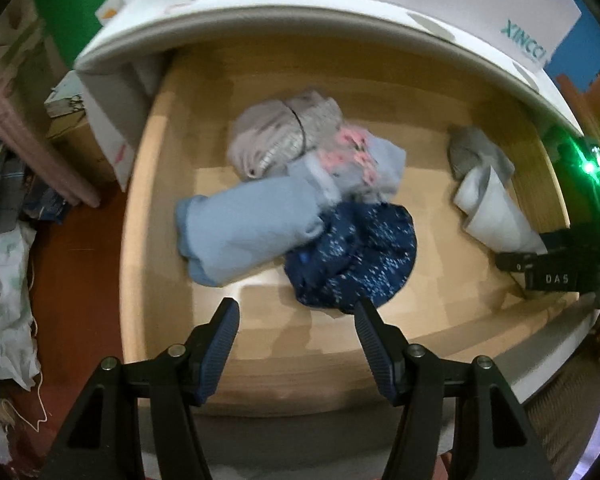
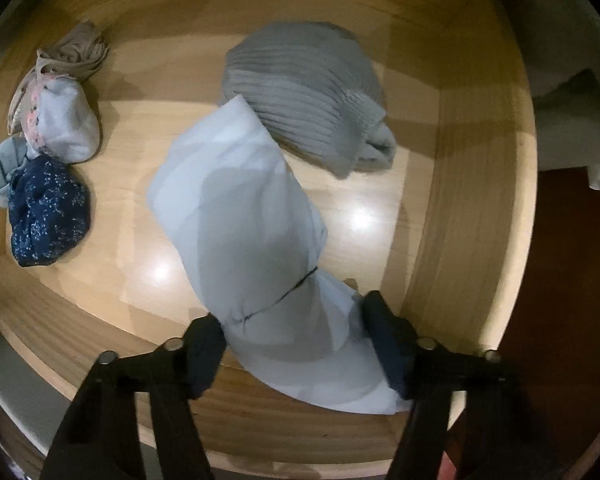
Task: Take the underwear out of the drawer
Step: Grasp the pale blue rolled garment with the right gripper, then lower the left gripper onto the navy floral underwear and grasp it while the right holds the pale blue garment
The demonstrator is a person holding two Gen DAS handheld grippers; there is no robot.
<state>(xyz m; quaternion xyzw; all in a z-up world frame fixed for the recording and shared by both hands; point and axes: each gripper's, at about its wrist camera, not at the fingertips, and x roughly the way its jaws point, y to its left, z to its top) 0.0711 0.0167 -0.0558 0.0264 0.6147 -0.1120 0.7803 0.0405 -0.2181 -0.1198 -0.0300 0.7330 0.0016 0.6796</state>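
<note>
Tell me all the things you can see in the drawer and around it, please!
drawer: one, light wood, pulled open under a white top.
dark blue speckled underwear: one, navy with pale flecks, middle of the drawer.
light blue roll: one, pale blue, touching the navy piece.
pink-trimmed piece: one, pale blue with pink, behind those.
beige-grey piece: one, at the back of the pile.
grey ribbed piece: one, grey, right part of the drawer.
pale blue-white underwear: one, lying against the grey one.
cardboard box: one, brown, on the floor at left.
left gripper: open, above the drawer's front.
right gripper: closed on the pale blue-white underwear.
</note>
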